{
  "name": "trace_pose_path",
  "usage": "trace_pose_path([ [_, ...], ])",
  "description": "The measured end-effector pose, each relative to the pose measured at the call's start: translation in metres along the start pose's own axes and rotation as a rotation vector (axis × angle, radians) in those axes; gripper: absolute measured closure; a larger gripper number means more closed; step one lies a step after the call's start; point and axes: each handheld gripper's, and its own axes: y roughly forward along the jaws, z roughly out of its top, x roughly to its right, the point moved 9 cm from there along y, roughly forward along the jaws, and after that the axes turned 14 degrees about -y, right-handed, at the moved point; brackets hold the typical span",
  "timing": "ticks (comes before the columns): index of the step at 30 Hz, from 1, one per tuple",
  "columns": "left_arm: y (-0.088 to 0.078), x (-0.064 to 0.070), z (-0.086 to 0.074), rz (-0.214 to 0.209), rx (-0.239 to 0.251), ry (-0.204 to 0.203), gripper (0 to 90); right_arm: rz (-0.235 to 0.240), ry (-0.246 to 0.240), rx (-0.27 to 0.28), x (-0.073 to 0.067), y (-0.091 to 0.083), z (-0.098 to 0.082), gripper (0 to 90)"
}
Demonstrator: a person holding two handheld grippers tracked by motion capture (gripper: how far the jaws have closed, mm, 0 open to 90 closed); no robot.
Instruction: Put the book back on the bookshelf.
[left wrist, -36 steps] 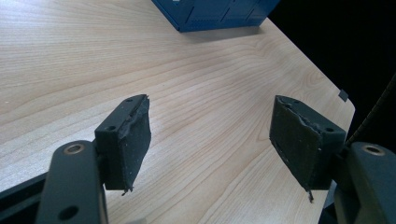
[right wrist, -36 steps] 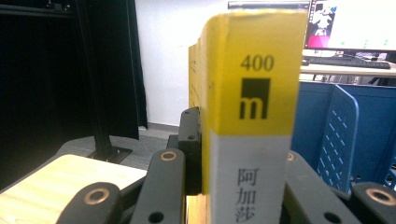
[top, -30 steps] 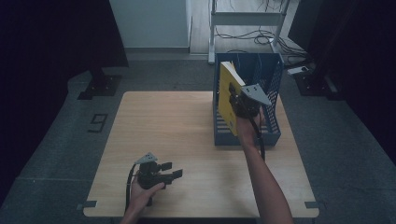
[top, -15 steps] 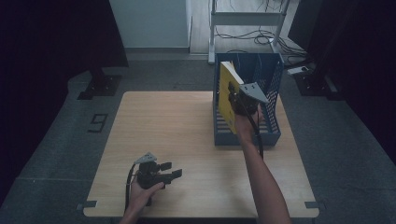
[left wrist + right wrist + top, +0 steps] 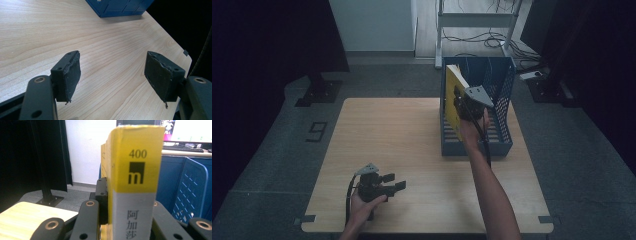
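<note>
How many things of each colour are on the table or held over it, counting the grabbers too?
Yellow: 1, the book, clamped in the right hand-held gripper.
Blue: 1, the file rack standing on the wooden table.
Black: 2, the right hand-held gripper and the left hand-held gripper, its jaws wide apart with nothing between them.
Total: 4

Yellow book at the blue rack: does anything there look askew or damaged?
The yellow book leans instead of standing upright in the blue file rack, because the right hand-held gripper is clamped on it. The pads of the left hand-held gripper, open over the wooden table, have ragged, worn edges. Nothing is spilled.
</note>
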Motion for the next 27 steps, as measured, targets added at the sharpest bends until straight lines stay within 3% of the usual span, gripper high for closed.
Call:
trace_pose_path([
  [17,-0.001,-0.001,0.0,0.001,0.001,-0.003,29.2,-0.026,0.007,-0.015,0.003,0.016,-0.008,74.8],
  [27,-0.003,-0.005,0.001,0.005,0.002,-0.013,29.2,-0.036,-0.004,-0.04,0.001,0.036,-0.014,74.8],
])
